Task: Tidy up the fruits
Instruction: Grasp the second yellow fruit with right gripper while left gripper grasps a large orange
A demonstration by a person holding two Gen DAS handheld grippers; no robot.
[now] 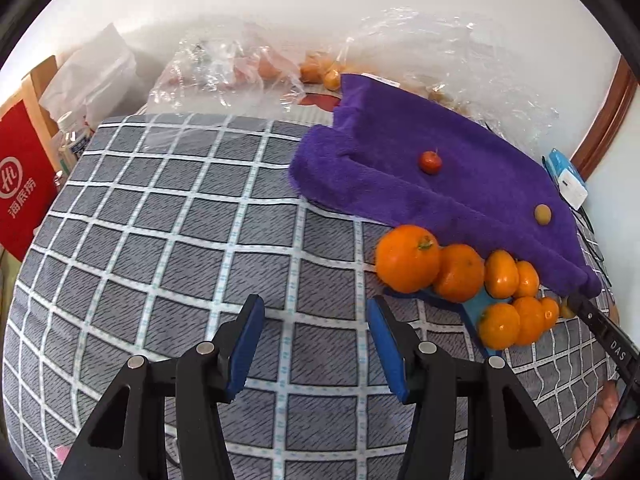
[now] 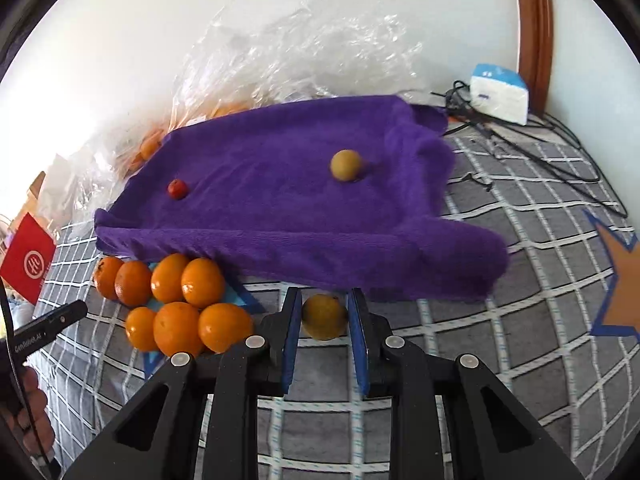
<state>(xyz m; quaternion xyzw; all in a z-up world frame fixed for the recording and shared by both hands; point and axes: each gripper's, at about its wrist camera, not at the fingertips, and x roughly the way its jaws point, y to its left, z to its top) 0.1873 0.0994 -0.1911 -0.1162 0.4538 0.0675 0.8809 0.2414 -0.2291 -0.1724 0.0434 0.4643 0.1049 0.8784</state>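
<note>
Seven glossy round oranges [image 2: 176,304] lie grouped just left of the right gripper [image 2: 324,320], which is clamped on a dull yellow-orange round fruit [image 2: 323,317]. Beyond it, on the purple fleece towel [image 2: 280,208], a small red fruit [image 2: 177,189] and a yellow-green round fruit [image 2: 346,165] seem unsorted. The left gripper [image 1: 316,344] stands apart, empty.

left hand-held gripper [image 1: 316,344]: parted, empty | right hand-held gripper [image 2: 325,338]: clamped
</note>
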